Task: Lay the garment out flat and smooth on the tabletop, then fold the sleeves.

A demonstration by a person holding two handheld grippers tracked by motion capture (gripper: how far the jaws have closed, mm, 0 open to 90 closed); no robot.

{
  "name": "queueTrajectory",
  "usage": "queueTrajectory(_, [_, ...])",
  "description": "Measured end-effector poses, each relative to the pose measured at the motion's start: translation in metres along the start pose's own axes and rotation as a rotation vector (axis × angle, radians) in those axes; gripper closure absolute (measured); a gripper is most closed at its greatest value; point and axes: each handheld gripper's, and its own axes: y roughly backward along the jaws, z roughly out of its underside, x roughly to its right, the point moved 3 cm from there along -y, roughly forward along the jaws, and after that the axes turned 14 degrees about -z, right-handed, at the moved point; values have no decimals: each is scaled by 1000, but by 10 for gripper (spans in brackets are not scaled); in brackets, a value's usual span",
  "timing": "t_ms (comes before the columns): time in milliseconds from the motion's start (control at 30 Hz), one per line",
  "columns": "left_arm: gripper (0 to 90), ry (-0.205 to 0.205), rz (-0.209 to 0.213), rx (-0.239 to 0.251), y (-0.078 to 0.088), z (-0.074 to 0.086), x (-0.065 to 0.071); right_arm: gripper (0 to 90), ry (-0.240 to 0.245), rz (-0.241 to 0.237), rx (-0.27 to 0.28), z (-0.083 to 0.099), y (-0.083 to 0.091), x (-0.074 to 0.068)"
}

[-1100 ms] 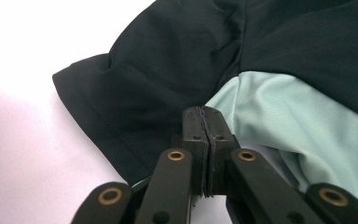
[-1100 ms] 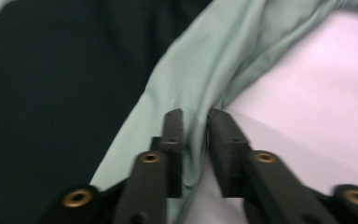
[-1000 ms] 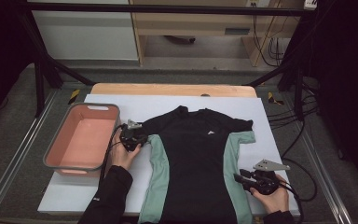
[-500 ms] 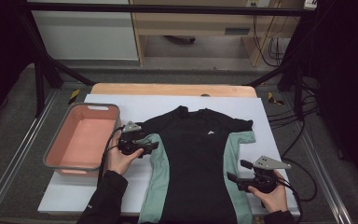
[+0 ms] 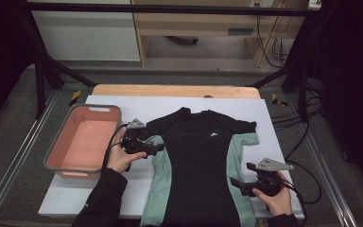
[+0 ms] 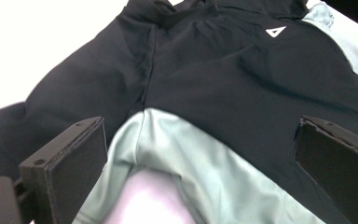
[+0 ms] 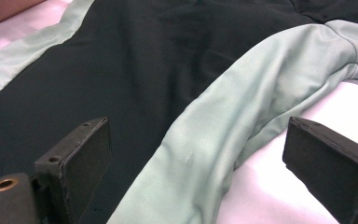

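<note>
Both claws have just been opening and now stand spread with nothing pinched: the left claw (image 5: 157, 148), lifted slightly off the cloth since a second ago, hovers over the shirt's (image 5: 199, 161) left sleeve, while the right claw (image 5: 238, 182) sits at the mint side panel near the hem. Folds under the sleeve are hard to read (the hem is cut off at the bottom edge). It lies flat on the white table (image 5: 123, 106), collar pointing away from the person, beside the pink tub (image 5: 84, 142).
</note>
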Motion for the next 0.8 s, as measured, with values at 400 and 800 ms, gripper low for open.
queueTrajectory(400, [34,-24,-68,-2,-13,-13,-10,66,-4,3,-4,0,2,0])
queueTrajectory(800, [38,-64,-125,-13,-19,-32,-20,63,3,0,-12,1,1,1])
